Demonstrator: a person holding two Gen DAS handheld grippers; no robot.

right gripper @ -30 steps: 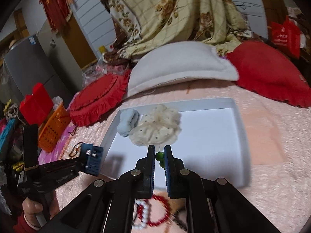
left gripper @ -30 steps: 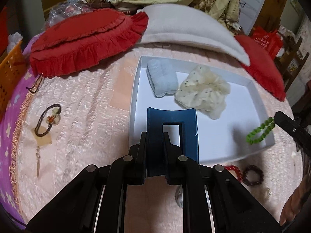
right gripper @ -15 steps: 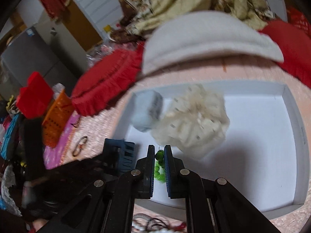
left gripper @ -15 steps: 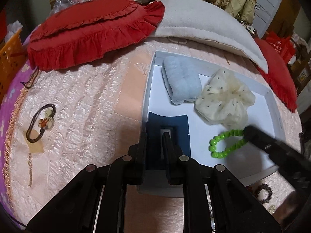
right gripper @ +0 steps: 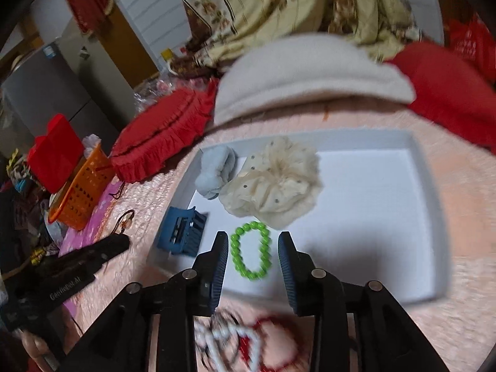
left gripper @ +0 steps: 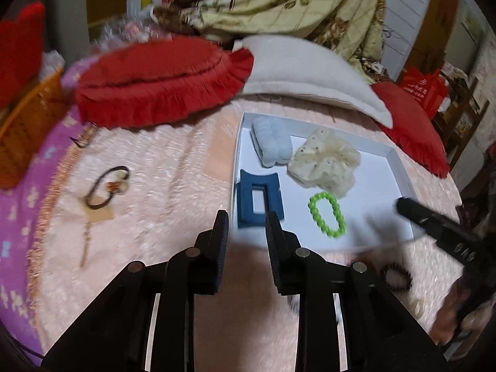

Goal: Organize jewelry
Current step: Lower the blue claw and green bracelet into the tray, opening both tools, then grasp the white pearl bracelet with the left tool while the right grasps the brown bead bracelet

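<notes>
Clip (left gripper: 259, 199), bracelet (right gripper: 251, 254) now released in tray (right gripper: 427, 217)

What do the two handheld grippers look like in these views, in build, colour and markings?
Both are matte black plastic. The left gripper has two flat fingers with ribbed pads on angular linkage arms pinned with round silver rivets. The right gripper has the same build; its ribbed pads look dark blue. In the right wrist view the left gripper's body carries white lettering, too blurred to read surely. No cables or sleeves show.

A bright green bead bracelet (right gripper: 251, 254), a dark blue hair claw (right gripper: 182, 232) and a cream dotted scrunchie (right gripper: 274, 183) lie in a white tray (right gripper: 431, 217).
</notes>
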